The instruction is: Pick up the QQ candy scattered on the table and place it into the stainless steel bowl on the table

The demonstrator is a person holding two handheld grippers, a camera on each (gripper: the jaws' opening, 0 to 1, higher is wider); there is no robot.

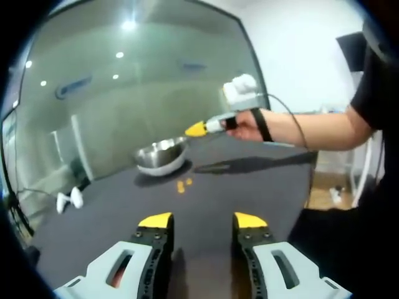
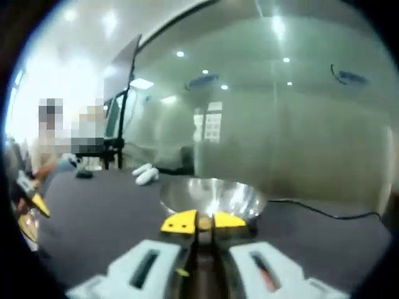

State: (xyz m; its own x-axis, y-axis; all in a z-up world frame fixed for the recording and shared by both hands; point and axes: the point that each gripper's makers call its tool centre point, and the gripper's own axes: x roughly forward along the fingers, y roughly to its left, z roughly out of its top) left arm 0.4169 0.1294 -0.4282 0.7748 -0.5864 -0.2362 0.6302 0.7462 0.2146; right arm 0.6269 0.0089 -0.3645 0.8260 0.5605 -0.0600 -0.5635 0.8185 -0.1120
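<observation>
Stainless steel bowl (image 2: 212, 197) upright, mouth upward

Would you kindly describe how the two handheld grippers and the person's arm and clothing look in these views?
The left gripper has light grey bodies with slotted openings, black finger sections and yellow tips. The right gripper is built alike; in the left gripper view it carries a white box on top, and a thin dark cable trails back from it. The person's hand wears a black wrist strap, and a black short sleeve covers the upper arm.
</observation>
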